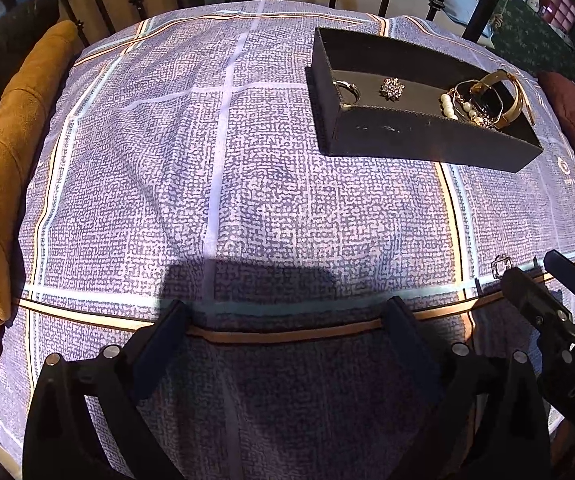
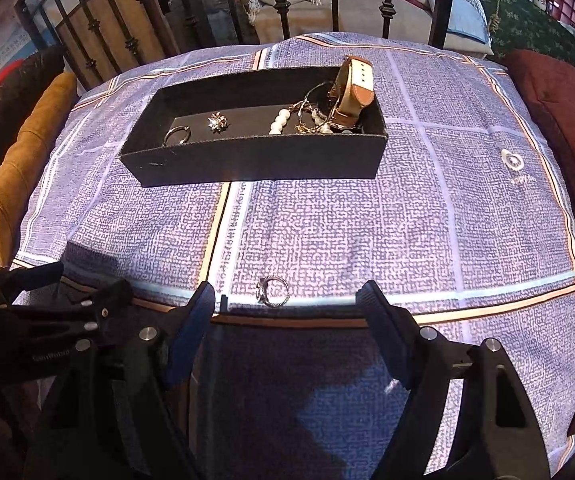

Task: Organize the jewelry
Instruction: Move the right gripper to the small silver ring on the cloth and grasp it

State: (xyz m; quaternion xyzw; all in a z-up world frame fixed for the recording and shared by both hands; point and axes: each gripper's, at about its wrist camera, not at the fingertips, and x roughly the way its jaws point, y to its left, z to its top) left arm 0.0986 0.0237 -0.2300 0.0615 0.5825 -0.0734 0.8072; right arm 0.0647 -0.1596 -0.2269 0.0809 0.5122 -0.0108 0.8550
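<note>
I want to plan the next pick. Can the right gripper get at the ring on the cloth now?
Probably yes. The right gripper is open, and the ring lies on the cloth between its fingertips, with nothing over it.

A silver ring (image 2: 273, 290) lies on the purple checked cloth (image 2: 367, 220) between the wide-apart fingers of the right gripper (image 2: 287, 304), and farther back sits a black box (image 2: 255, 156) with a ring, a sparkly flower, white pearls and a brown watch (image 2: 353, 92) inside.
</note>
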